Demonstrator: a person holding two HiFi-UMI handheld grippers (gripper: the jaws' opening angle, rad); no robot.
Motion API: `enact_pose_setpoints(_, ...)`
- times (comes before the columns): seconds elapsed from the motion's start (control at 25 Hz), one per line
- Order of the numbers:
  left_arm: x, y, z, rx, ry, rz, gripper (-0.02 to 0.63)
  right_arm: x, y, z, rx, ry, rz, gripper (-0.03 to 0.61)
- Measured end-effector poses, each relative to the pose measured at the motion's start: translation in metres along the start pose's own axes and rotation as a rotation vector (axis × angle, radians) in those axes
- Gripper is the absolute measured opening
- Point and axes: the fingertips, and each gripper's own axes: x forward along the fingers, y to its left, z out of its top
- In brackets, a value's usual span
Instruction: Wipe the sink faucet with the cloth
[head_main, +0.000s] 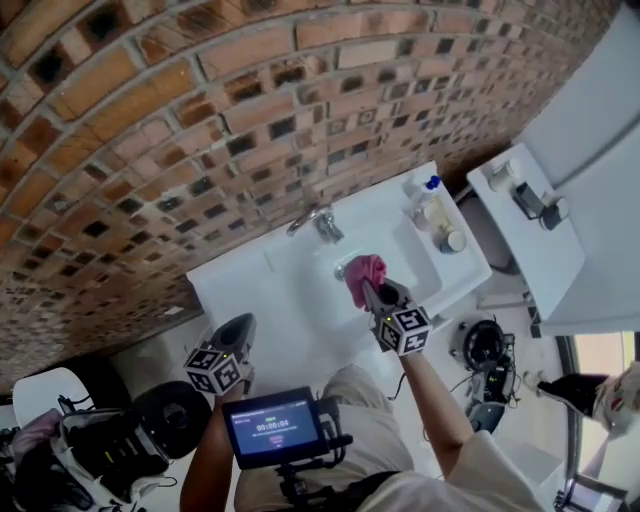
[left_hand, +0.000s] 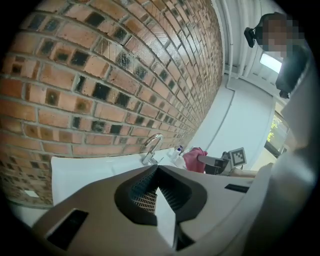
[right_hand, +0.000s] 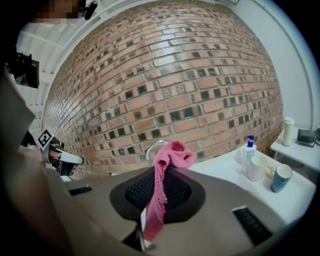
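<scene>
A chrome faucet (head_main: 316, 221) stands at the back of the white sink (head_main: 300, 290), against the brick wall. My right gripper (head_main: 368, 292) is shut on a pink cloth (head_main: 363, 274) and hovers over the basin, short of the faucet. In the right gripper view the cloth (right_hand: 165, 175) hangs bunched between the jaws, with the faucet (right_hand: 153, 147) partly hidden behind it. My left gripper (head_main: 240, 335) hangs at the sink's near left corner, jaws shut and empty. From the left gripper view the faucet (left_hand: 151, 146) and the pink cloth (left_hand: 194, 159) appear ahead.
A soap pump bottle (head_main: 428, 196) and cups (head_main: 452, 240) sit on the sink's right ledge. A white shelf (head_main: 525, 215) with small items stands to the right. A camera rig (head_main: 90, 450) lies on the floor at lower left.
</scene>
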Motion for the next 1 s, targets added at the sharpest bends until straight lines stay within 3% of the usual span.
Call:
enact_pose_setpoints(0.44, 0.027, 0.005, -0.001, -0.036, 0.024, 0.084, -0.003, 0.103, -0.069, -0.065, 0.039, 0.178, 0.023, 0.043)
enact_pose_setpoints(0.84, 0.048, 0.009, 0.004, -0.036, 0.046, 0.148, -0.003, 0.178, -0.103, -0.139, 0.064, 0.341, 0.032, 0.043)
enact_pose_setpoints(1.0, 0.047, 0.011, 0.005, -0.045, 0.042, 0.170, -0.003, 0.200, -0.106, -0.149, 0.074, 0.346, 0.043, 0.043)
